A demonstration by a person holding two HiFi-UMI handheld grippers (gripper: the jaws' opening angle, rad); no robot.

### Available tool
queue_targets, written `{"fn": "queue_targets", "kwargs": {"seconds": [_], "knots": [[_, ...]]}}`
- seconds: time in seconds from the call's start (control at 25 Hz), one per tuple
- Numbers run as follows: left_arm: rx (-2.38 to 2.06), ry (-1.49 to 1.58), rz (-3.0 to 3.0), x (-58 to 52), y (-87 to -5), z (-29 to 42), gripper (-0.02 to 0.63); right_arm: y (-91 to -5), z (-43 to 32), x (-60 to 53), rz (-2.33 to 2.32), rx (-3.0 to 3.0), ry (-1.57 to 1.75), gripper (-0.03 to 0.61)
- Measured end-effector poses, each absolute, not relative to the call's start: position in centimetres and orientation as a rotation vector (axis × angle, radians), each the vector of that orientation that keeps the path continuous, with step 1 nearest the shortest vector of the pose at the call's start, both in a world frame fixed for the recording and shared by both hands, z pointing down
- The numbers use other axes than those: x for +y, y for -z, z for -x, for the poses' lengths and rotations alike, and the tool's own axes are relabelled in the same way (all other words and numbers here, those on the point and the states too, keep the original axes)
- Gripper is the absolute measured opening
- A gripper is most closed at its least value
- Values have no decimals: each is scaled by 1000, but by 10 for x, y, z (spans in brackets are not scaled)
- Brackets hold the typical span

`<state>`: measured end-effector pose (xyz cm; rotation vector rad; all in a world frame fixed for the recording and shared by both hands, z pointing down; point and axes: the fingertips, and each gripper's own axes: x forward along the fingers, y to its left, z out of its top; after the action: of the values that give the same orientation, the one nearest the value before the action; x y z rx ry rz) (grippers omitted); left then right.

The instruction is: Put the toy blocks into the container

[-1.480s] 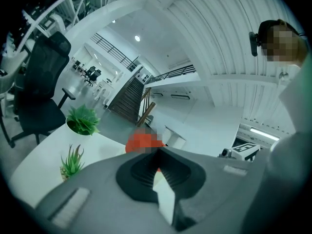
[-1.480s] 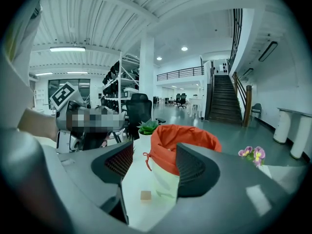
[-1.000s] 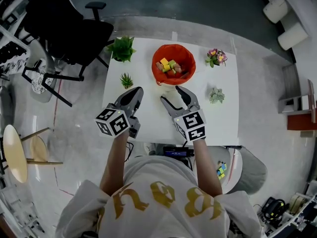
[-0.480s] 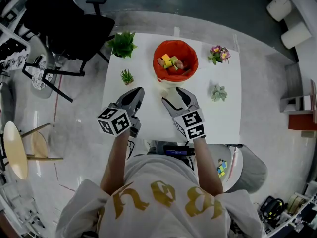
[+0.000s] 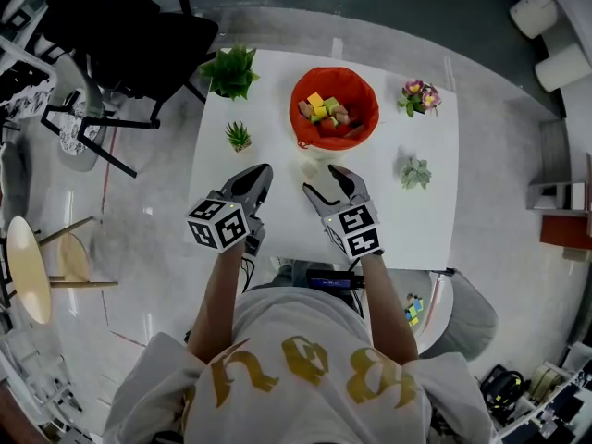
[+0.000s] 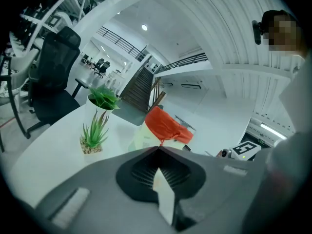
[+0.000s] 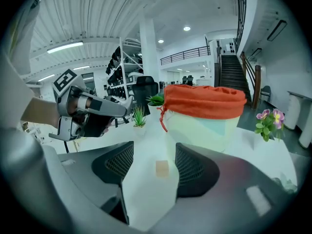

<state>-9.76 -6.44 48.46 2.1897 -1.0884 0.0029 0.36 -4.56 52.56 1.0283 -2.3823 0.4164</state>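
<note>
A pale cube block (image 5: 309, 168) lies on the white table (image 5: 407, 220) just in front of the container (image 5: 334, 107), a light tub with an orange fabric rim that holds several coloured blocks. My right gripper (image 5: 321, 178) is open, and the block (image 7: 162, 168) sits on the table between its jaws, untouched, with the container (image 7: 204, 116) right behind it. My left gripper (image 5: 254, 179) hovers to the left, shut and empty. In the left gripper view its jaws (image 6: 158, 147) meet in front of the container (image 6: 165, 126).
A leafy potted plant (image 5: 229, 70) and a small spiky plant (image 5: 238, 136) stand left of the container. A flowering plant (image 5: 418, 95) and a grey-green succulent (image 5: 415, 172) stand on the right. A black office chair (image 5: 120, 26) is off the table's far left corner.
The right gripper has edged forward so the pale block now lies between its open jaws. The left gripper has barely moved and stays shut.
</note>
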Motion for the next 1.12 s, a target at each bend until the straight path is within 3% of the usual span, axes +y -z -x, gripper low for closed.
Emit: {"fn": "queue_targets", "kwargs": {"seconds": [1.12], "knots": [[-1088, -61, -2098, -78, -534, 90, 1, -596, 1, -61, -998, -2199, -552, 264]]}}
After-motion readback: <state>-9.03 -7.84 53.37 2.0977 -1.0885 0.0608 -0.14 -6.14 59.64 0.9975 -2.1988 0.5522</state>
